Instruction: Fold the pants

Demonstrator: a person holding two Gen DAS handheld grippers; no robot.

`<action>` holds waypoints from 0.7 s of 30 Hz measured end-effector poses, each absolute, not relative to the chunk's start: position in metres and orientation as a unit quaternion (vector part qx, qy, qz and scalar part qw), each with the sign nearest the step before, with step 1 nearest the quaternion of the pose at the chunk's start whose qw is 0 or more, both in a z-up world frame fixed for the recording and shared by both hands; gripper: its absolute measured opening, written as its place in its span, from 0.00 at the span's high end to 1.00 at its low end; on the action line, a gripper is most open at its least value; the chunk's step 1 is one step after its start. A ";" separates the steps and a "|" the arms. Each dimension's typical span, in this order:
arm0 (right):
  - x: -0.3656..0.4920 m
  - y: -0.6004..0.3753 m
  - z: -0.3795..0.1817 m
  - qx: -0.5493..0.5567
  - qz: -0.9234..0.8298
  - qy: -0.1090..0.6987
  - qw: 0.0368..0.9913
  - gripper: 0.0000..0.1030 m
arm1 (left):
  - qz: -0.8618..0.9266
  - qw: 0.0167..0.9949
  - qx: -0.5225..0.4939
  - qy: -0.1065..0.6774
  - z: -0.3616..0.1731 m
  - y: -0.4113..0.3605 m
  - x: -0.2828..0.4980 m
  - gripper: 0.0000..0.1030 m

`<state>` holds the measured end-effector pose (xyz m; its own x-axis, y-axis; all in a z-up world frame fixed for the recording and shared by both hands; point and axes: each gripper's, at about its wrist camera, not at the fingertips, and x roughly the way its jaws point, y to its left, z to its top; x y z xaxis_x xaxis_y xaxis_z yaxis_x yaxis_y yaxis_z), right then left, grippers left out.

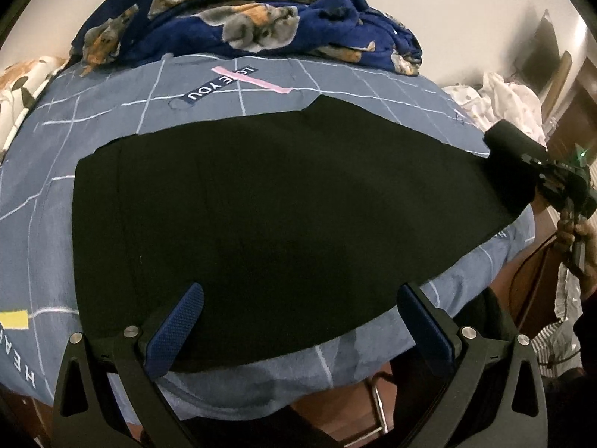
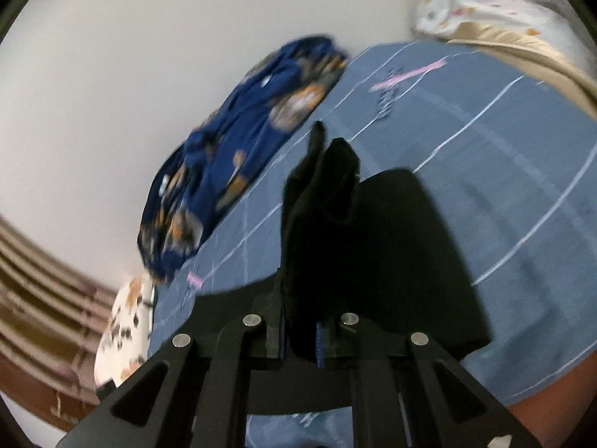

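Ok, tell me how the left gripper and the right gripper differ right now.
The left gripper has its jaws spread wide and holds nothing; the right gripper is shut on the black pants. The left gripper sits at the near edge of the pants on the bedsheet; the right gripper has one end of them bunched up and lifted. Both have black frames and blue finger pads.

A crumpled blanket (image 1: 238, 18) is blocking the top of the frame, lying along the far edge of the sheet (image 1: 37, 205). Bare sheet is lying open at the left and in a band between blanket and pants (image 1: 268, 201). White bedding (image 1: 511, 100) is crowding the upper right.
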<state>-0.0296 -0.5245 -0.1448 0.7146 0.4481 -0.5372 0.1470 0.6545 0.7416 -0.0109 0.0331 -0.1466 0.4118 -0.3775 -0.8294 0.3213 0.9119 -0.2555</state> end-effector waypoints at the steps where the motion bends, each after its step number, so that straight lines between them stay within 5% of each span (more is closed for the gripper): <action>1: -0.028 -0.514 -0.147 0.405 0.102 0.372 0.829 0.88 | -0.207 0.840 -0.031 0.501 -0.147 0.034 -0.011 0.00; 21: -0.014 -0.401 -0.175 0.255 0.136 0.453 0.843 0.88 | -0.210 0.827 -0.059 0.518 -0.159 0.036 -0.010 0.00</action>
<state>-0.0140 -0.4014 -0.1748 0.5519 0.4614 -0.6946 0.0015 0.8324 0.5541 -0.0104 0.0360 -0.1585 0.3751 -0.4094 -0.8317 0.2861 0.9045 -0.3162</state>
